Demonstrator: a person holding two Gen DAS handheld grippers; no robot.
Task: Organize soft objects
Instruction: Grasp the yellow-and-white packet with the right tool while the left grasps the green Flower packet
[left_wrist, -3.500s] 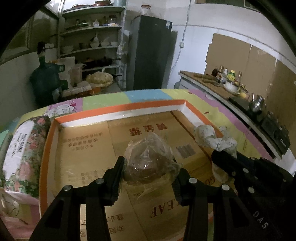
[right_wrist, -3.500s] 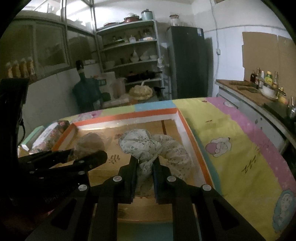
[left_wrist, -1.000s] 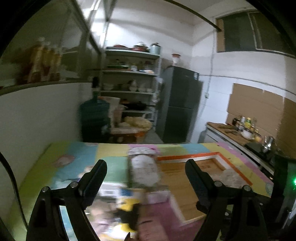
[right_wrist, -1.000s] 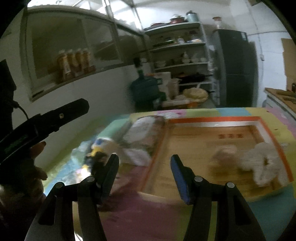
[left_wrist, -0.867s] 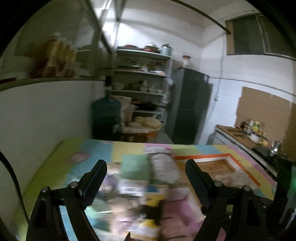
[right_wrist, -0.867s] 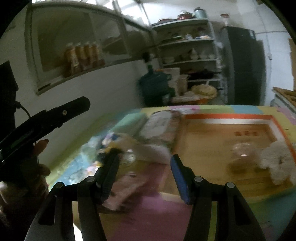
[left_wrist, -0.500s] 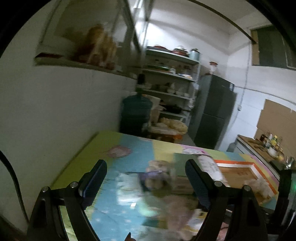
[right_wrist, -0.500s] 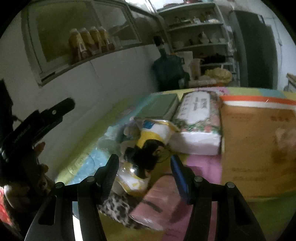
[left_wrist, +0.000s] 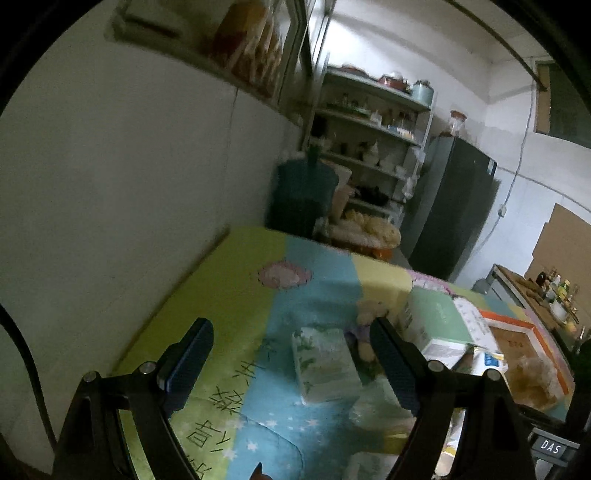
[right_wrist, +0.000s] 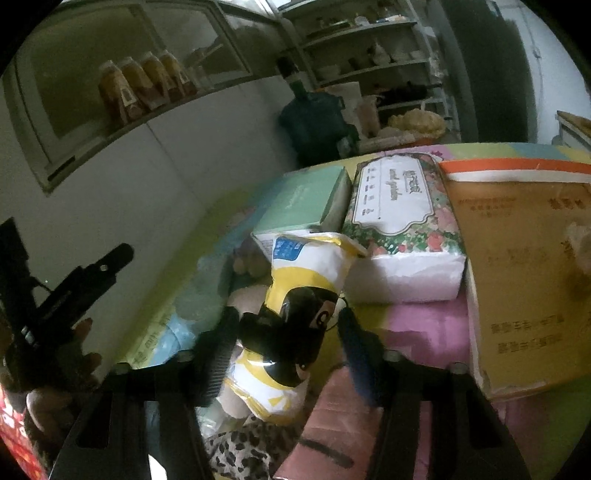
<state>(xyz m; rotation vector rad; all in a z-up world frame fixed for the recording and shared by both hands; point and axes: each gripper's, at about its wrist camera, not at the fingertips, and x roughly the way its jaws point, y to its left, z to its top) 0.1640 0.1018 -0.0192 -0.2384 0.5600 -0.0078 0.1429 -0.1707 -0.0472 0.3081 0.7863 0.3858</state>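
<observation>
Between the right tool's (right_wrist: 286, 347) half-open, just-narrowing jaws, the yellow-and-black snack bag (right_wrist: 299, 317), not yet clamped.

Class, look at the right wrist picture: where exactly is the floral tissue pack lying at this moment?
In the right wrist view, the floral tissue pack lies right of centre on the mat, between the green box and the cardboard tray.

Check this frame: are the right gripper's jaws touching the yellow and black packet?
Cannot tell. In the right wrist view the right gripper has just been closing around the yellow and black packet, but blur hides any contact or gap.
</observation>
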